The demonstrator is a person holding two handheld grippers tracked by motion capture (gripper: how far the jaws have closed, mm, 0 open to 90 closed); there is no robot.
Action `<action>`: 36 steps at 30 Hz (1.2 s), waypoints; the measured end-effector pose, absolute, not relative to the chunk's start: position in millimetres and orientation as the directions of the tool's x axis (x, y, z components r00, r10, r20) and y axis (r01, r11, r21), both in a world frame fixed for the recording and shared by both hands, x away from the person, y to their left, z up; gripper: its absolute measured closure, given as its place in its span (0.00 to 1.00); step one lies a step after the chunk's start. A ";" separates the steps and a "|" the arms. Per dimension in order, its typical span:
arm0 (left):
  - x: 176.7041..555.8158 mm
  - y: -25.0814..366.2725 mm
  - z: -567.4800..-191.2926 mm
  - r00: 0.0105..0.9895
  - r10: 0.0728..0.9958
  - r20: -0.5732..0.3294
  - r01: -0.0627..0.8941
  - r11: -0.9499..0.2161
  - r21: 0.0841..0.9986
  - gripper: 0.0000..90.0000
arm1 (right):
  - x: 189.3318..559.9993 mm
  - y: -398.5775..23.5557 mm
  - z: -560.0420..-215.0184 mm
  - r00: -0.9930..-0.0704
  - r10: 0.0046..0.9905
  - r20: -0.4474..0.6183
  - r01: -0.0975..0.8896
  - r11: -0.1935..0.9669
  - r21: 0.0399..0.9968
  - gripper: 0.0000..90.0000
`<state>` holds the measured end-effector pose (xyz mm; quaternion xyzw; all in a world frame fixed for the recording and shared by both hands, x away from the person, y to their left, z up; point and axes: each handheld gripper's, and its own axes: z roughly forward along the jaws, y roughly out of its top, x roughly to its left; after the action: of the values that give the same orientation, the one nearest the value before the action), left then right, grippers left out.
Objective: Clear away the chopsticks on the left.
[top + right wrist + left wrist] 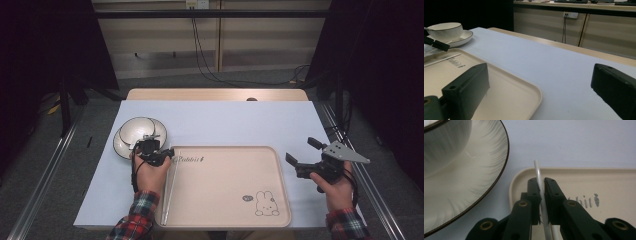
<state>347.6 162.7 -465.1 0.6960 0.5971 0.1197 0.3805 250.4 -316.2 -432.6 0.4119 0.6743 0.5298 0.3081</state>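
Even, soft overhead light on the table, dark surroundings, faint shadows, near parts slightly blurred

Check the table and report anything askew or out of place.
Nothing spilled or damaged. One oddity: a white chopstick is pinched in the left gripper, tip jutting past the tray corner toward the stacked dishes.

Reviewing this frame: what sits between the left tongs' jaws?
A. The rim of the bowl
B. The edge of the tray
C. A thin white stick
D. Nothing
C: in the left gripper view the left tongs are shut on a thin white stick, above the corner of the tray, beside the saucer.
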 end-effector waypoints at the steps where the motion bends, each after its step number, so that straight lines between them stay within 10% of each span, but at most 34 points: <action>1: 347.5 162.4 -465.8 0.256 0.923 -0.288 0.742 0.003 0.670 0.92 | 250.6 -315.8 -432.9 -0.468 0.884 0.023 0.227 0.095 0.969 0.01; 19: 347.0 163.5 -465.7 0.272 0.924 -0.268 0.735 -0.020 0.678 0.88 | 250.7 -315.9 -433.0 -0.469 0.883 0.017 0.224 0.101 0.969 0.01; 36: 353.4 170.8 -442.0 0.337 0.905 -0.260 0.673 -0.038 0.739 0.59 | 251.1 -317.0 -433.2 -0.465 0.885 0.017 0.231 0.103 0.967 0.01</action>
<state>353.4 170.8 -442.0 0.7065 0.5583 0.1411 0.4114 251.1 -317.0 -433.2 0.4138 0.6746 0.5266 0.3104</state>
